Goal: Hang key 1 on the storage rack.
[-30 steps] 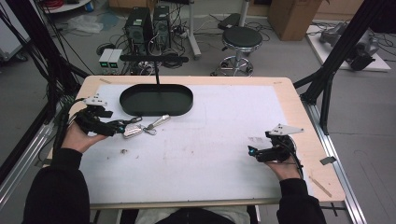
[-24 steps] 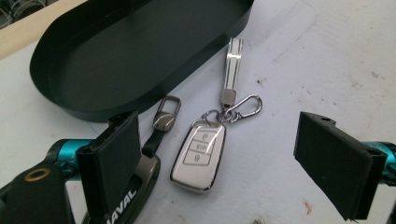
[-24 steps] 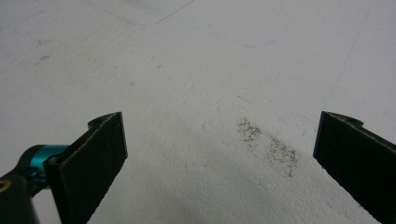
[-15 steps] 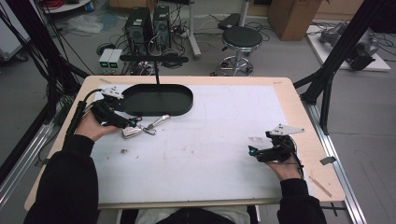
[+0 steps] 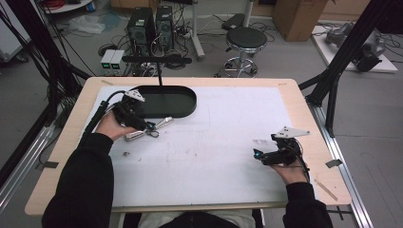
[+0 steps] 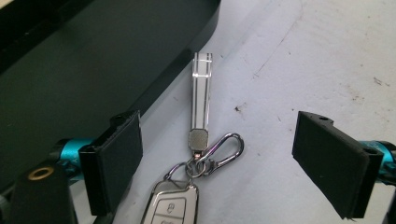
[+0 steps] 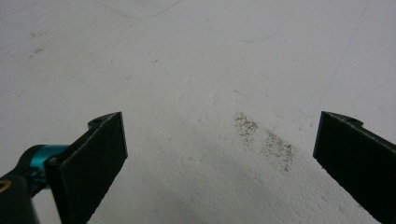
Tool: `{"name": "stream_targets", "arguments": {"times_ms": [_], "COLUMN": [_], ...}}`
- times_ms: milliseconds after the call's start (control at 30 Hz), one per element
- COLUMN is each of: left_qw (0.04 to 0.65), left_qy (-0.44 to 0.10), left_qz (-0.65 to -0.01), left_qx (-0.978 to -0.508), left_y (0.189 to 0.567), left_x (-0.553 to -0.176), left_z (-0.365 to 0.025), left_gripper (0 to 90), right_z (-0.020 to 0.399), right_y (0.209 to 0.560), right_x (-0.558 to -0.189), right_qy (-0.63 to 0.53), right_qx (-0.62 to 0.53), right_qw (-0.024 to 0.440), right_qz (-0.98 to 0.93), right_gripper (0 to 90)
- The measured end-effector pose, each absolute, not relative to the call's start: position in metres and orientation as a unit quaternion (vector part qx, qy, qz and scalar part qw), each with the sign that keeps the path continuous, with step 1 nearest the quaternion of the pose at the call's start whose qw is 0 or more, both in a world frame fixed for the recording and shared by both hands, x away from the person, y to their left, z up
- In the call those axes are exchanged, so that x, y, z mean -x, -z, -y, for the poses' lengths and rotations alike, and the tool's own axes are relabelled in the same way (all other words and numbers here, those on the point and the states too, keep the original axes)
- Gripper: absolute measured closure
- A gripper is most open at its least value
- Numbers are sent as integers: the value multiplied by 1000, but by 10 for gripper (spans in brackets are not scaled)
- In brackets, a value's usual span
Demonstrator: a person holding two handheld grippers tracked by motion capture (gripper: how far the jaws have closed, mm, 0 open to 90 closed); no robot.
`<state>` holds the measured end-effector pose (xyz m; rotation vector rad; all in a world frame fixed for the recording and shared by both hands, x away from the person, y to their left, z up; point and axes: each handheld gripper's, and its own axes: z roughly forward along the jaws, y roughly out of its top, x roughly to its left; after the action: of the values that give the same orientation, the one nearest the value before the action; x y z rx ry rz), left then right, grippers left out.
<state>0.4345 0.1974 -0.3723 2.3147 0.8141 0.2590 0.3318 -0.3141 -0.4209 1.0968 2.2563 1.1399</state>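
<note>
A car key fob (image 6: 170, 205) lies on the white table sheet, joined by a ring and a silver carabiner (image 6: 224, 149) to a flat silver strap tag (image 6: 201, 95). In the high view this key bunch (image 5: 147, 130) sits just in front of the black oval tray (image 5: 176, 102). My left gripper (image 5: 148, 126) hangs over the keys, open, its jaws on either side of the bunch and apart from it. The left gripper's pads (image 6: 116, 158) are well apart. My right gripper (image 5: 259, 154) stands open at the right over bare sheet, holding nothing.
The tray's dark wall (image 6: 140, 70) runs close along the left jaw. A small dark speck (image 5: 126, 153) lies on the sheet near the left forearm. A grey smudge (image 7: 266, 137) marks the sheet before the right gripper. Table edges are bare wood (image 5: 309, 118).
My left gripper has swung from the table's left edge up and right to hang over the keys by the tray. The right gripper has stayed put.
</note>
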Motion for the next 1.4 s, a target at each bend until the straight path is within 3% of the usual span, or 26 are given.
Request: {"name": "stream_targets", "arguments": {"times_ms": [1233, 1333, 1400], "left_qw": [262, 264, 266], "left_qy": [-30, -29, -34], "left_qz": [-310, -312, -309], "left_qx": [-914, -912, -912], "left_y": [424, 425, 424], "left_x": [-474, -475, -475], "left_z": [-151, -151, -152], "left_gripper": [190, 203, 275], "right_z": [318, 320, 320], "right_y": [422, 420, 420], "right_x": [-332, -332, -332], "right_qy": [-403, -411, -411], "right_qx": [-394, -395, -396], "right_qw": [196, 201, 201], "right_qz": [-803, -797, -796], "right_gripper": [20, 20, 20]}}
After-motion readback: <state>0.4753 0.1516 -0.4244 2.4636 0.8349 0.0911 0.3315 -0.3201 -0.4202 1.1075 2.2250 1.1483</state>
